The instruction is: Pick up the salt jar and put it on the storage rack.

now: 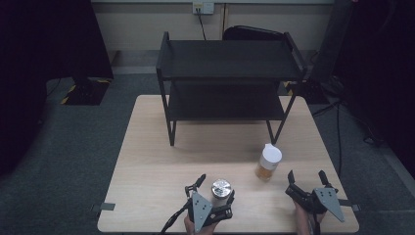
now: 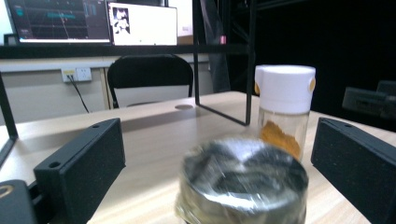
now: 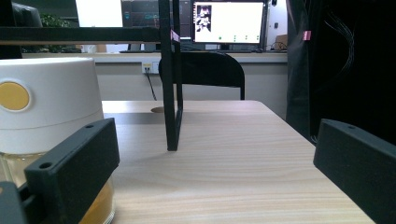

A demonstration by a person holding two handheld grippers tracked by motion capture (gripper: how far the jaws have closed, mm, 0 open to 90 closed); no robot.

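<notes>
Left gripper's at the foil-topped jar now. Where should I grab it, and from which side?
Grip the foil-topped jar on its round side wall, below the crinkled top, coming in level from the near edge of the table. It stands upright between the open left gripper fingers.

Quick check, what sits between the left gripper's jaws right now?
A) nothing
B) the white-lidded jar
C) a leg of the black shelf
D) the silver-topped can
D: in the high view the silver-topped can stands between the open jaws of the left gripper, and the left gripper view shows it between both black jaws with gaps either side, while the white-lidded jar stands farther off on the table.
</notes>
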